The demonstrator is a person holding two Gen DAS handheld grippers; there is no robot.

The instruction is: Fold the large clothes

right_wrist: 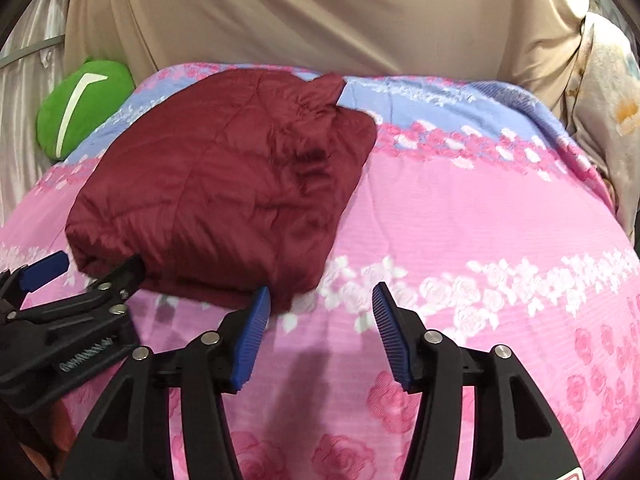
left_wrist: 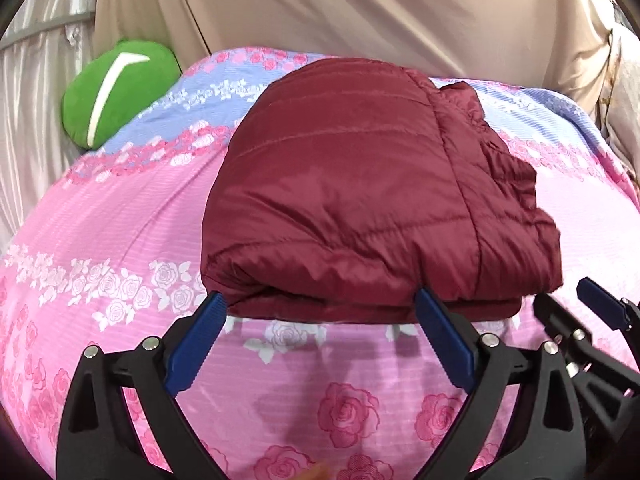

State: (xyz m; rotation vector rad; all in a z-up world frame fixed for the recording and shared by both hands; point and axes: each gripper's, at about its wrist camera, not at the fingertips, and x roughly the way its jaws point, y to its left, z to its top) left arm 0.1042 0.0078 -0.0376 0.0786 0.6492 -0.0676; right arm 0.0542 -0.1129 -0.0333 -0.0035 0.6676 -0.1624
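Slightly glossy quilted maroon jacket point(left_wrist: 360, 184) on matt, finely ribbed floral cloth bedcover point(left_wrist: 120, 232); ridged blue pads point(right_wrist: 252, 344).

A bedroom: floral bedspread point(left_wrist: 120, 240), green cushion point(left_wrist: 116, 92), beige curtain point(left_wrist: 360, 8).

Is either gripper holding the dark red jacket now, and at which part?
Nothing is held. The left gripper and right gripper are both open at the near edge of the folded jacket, not clamping it.
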